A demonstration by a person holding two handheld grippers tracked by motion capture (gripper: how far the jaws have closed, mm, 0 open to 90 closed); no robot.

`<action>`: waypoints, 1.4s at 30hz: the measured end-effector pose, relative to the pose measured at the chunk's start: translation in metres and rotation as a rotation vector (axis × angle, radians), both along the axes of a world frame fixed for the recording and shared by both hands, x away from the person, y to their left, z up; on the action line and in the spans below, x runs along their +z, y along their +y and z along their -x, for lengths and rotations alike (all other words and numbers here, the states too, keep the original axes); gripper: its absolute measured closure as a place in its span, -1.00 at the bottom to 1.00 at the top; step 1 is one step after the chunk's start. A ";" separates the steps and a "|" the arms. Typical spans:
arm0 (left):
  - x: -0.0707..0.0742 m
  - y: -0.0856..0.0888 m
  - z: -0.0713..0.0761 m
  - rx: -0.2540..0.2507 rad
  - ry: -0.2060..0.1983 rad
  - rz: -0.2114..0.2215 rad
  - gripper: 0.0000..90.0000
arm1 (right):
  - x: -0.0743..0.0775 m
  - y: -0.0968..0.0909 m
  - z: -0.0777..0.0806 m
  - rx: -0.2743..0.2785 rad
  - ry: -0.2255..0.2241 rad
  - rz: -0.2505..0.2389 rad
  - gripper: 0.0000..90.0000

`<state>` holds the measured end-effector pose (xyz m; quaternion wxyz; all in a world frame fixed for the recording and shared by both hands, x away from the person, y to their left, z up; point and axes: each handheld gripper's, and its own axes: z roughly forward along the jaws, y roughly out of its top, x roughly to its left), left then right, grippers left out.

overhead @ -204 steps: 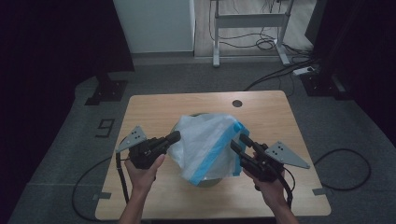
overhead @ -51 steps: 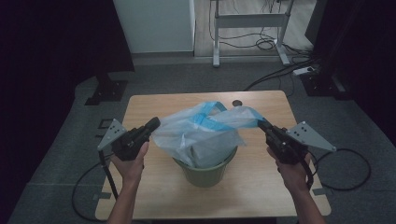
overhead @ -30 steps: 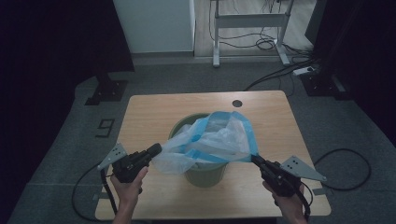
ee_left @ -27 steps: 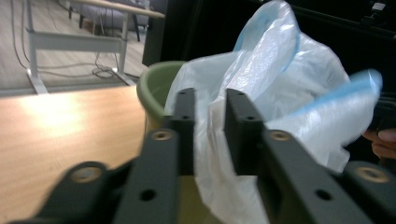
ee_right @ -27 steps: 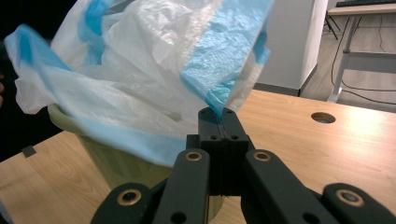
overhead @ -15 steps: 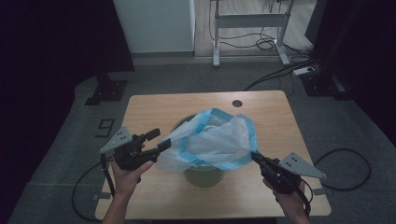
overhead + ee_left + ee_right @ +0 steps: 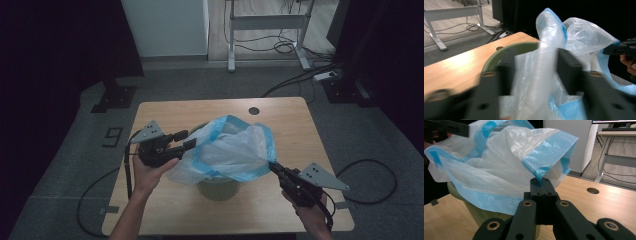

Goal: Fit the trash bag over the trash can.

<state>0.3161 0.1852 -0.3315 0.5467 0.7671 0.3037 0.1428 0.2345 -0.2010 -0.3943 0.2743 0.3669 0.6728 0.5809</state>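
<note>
A thin white bag with a blue rim [image 7: 235, 152] sits draped over a green bin [image 7: 218, 187] near the middle of the wooden table [image 7: 165, 112], its mouth pulled open and raised above the bin. The right gripper [image 7: 274, 168] has its jaws pressed together on the blue edge of the bag at the near right side; in the right gripper view the blue band runs straight into the closed tips. The left gripper [image 7: 189, 140] is at the bag's left side, and its jaws have just been closing; in the left gripper view a bunched fold of the bag [image 7: 547, 62] stands between the two blurred jaws, but I cannot tell whether the pads press on it. The bin's green lip [image 7: 506, 48] shows just behind that fold, partly bare on the far left side. A round hole [image 7: 254, 110] lies in the tabletop toward the far edge, well apart from the bin. The table around the bin is bare wood. Beyond the far edge stand a white cabinet [image 7: 165, 25] and a metal desk frame [image 7: 267, 22] with cables on the floor.
</note>
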 end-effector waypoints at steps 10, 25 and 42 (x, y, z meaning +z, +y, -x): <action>-0.007 0.001 0.001 0.019 -0.032 0.049 1.00 | -0.003 -0.002 0.005 -0.003 -0.012 -0.019 0.44; -0.012 0.004 0.002 0.019 -0.052 0.082 1.00 | 0.036 -0.004 -0.049 0.061 0.076 -0.114 -0.12; -0.016 0.005 -0.002 0.047 -0.075 0.119 1.00 | 0.042 0.021 -0.068 -0.015 0.024 -0.020 0.96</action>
